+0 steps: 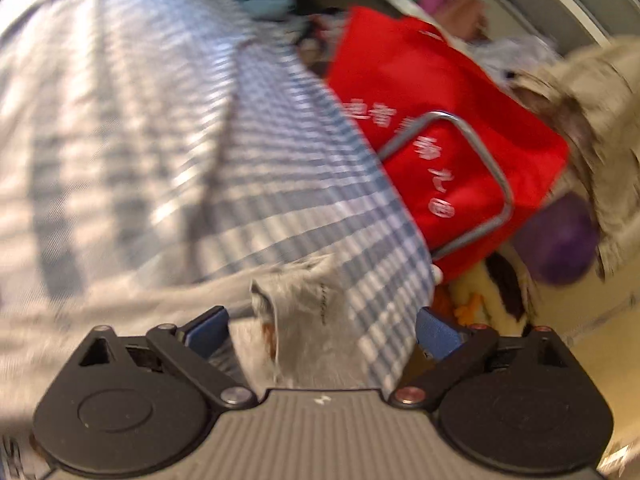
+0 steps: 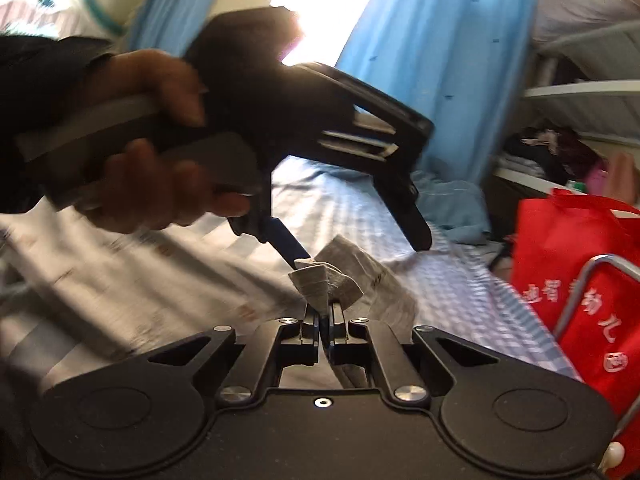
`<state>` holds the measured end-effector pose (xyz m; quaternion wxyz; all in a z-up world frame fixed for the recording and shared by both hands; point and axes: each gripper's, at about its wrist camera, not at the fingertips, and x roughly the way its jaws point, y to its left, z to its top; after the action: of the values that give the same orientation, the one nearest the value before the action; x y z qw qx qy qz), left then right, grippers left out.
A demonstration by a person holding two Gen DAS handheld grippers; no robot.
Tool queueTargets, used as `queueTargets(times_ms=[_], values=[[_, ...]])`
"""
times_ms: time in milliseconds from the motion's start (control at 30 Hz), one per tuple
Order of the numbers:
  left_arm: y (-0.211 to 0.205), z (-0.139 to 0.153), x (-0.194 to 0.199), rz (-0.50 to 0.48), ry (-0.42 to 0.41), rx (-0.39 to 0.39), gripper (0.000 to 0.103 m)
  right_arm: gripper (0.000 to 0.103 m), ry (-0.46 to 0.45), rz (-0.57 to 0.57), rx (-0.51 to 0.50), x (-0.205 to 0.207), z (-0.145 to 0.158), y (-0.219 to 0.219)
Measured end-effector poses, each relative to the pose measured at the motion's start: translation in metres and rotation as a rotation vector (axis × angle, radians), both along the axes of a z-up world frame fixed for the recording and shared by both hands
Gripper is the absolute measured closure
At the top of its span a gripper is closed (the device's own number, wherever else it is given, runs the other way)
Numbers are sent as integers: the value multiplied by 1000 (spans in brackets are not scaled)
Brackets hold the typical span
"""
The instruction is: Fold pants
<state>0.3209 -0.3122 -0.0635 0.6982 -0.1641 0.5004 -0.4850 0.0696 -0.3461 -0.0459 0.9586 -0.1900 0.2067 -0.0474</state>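
Observation:
The grey pants (image 1: 312,304) lie on a bed with a blue-and-white checked sheet (image 1: 240,128). My left gripper (image 1: 320,328) is open, its blue-padded fingers (image 1: 204,332) wide apart on either side of a bunched grey edge of the pants. In the right wrist view my right gripper (image 2: 323,320) is shut on a folded corner of the grey pants (image 2: 320,284). The left gripper (image 2: 360,248) shows there too, held by a hand (image 2: 160,152), jaws spread just above the same corner.
A red fabric bag (image 1: 440,128) with a grey metal frame stands at the bed's right edge; it also shows in the right wrist view (image 2: 576,280). A purple ball (image 1: 560,240), blue curtains (image 2: 420,60) and shelves with clothes (image 2: 560,152) lie beyond.

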Motion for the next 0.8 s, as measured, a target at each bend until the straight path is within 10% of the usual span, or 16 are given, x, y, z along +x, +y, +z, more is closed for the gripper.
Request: queueTargets(times_ms=[267, 567, 800], values=[[15, -30, 5, 95, 73, -10, 66, 96, 55, 20, -15, 6, -21, 16], [36, -30, -10, 179, 61, -20, 36, 80, 64, 34, -9, 15, -27, 10], [68, -18, -26, 232, 38, -1, 23, 96, 36, 16, 242, 17, -16, -16]])
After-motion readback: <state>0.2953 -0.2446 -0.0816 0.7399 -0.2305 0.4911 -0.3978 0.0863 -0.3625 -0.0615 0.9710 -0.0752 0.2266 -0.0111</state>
